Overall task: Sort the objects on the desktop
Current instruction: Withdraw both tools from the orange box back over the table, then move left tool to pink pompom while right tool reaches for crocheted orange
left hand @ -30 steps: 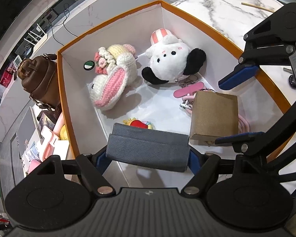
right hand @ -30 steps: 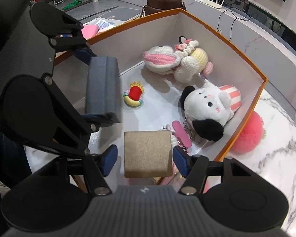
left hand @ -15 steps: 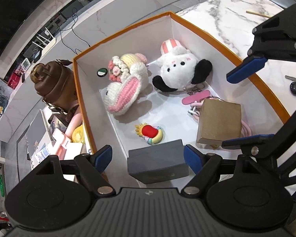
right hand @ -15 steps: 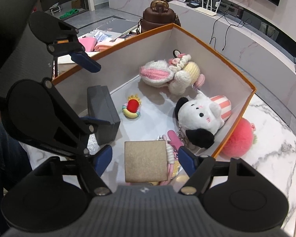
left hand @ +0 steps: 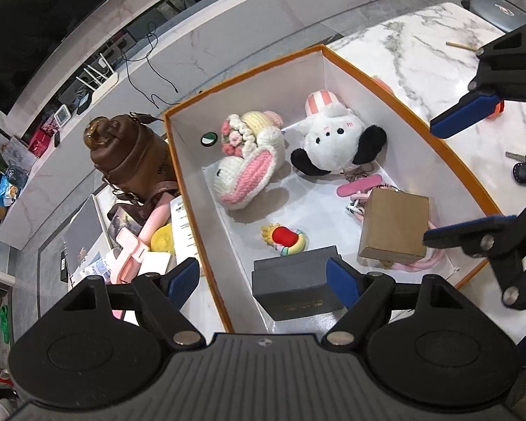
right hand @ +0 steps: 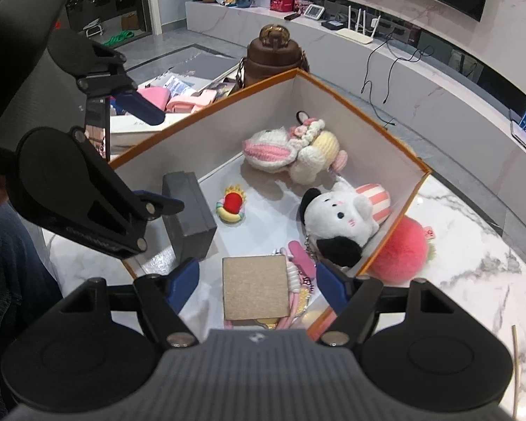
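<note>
Lying in the orange box [left hand: 466,172]: grey case [left hand: 294,284], near corner; brown card box [left hand: 394,226] beside it. Left claw [left hand: 263,280] and right claw [right hand: 257,280] are held spread, empty.

Crocheted yarn bunny [left hand: 249,172], fluffy plush dog [left hand: 333,144] (pile fabric), matt cardboard box [left hand: 392,226], glossy marble tabletop [left hand: 420,59].

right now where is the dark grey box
In both views the dark grey box sits inside the orange bin, near corner, beside the red toy and cardboard box.
</note>
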`<state>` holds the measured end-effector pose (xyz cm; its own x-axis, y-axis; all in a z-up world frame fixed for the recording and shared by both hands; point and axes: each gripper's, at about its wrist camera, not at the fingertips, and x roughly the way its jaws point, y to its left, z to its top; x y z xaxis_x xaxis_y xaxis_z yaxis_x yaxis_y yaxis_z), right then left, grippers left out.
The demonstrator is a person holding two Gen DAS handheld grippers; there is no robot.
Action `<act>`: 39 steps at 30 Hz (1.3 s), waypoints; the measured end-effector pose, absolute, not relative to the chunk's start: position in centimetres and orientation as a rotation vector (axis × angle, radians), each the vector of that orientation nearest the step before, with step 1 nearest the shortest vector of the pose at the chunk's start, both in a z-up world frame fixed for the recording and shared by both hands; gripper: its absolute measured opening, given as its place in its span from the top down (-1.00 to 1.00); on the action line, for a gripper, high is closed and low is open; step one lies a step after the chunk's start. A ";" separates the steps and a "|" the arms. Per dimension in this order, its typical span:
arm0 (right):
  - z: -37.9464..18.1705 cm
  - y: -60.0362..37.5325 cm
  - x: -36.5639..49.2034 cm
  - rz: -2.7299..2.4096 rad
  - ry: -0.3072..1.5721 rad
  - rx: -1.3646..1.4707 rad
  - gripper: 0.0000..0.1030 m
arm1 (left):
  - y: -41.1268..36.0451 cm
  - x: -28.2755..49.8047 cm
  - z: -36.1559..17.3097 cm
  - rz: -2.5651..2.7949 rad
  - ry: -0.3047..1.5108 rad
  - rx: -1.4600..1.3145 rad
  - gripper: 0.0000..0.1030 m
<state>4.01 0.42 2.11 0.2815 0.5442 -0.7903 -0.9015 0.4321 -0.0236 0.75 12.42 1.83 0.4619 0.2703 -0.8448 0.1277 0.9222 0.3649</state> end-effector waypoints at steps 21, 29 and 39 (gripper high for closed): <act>8.0 -9.2 2.1 0.900 0.703 -0.466 -0.48 | 4.9 0.4 6.8 -0.041 0.937 0.427 -0.83; 8.3 -14.9 2.9 0.807 0.713 -0.426 -0.49 | 2.0 2.3 6.6 -0.116 0.937 0.452 -0.83; 5.5 -19.9 3.9 0.748 0.778 -0.390 -0.49 | -3.9 3.5 3.8 -0.227 0.966 0.528 -0.83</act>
<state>3.94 -19.88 5.55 0.4792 0.4583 -0.7485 -0.7300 0.6816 -0.0500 3.47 -3.87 3.77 0.5572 0.0473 -0.8290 0.4115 0.8514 0.3251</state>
